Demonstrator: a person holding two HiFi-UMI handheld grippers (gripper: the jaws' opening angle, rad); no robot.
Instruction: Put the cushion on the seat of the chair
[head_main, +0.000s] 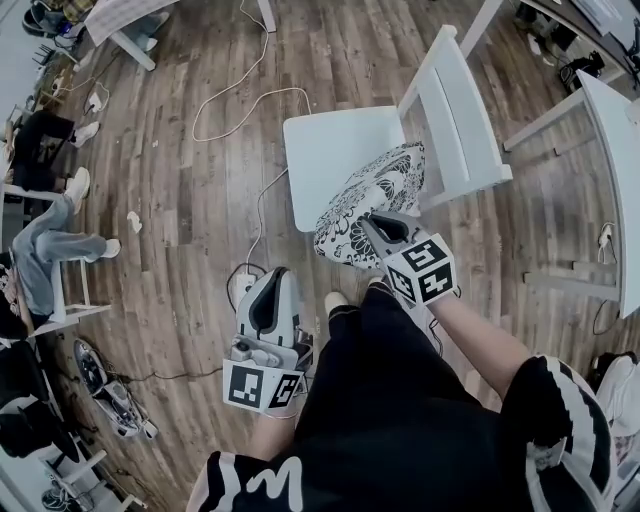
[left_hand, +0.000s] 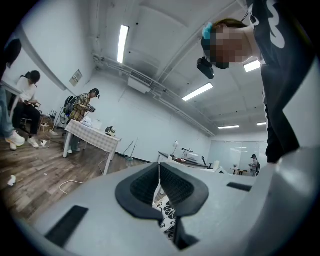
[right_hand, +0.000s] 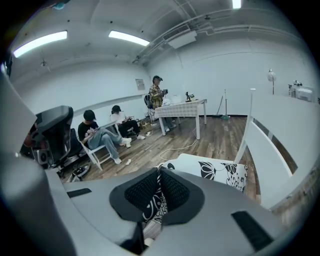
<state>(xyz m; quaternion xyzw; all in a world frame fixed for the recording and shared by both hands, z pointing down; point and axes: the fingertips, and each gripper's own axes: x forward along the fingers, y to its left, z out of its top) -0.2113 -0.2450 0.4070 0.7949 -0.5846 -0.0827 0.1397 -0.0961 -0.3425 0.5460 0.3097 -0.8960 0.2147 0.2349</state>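
Seat (head_main: 335, 150) below cushion (head_main: 375, 190), right gripper (head_main: 376, 228) downtilted

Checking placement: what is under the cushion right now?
One corner of the seat lies under the cushion's far part, hidden by it; the near end, in the right gripper, overhangs the floor.

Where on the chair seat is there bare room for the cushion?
Most of the seat is bare: the whole stretch from the cushion out to the edge away from the backrest. Crowded only at the near corner by the backrest, where the cushion, pinched in the right gripper, overlaps it.
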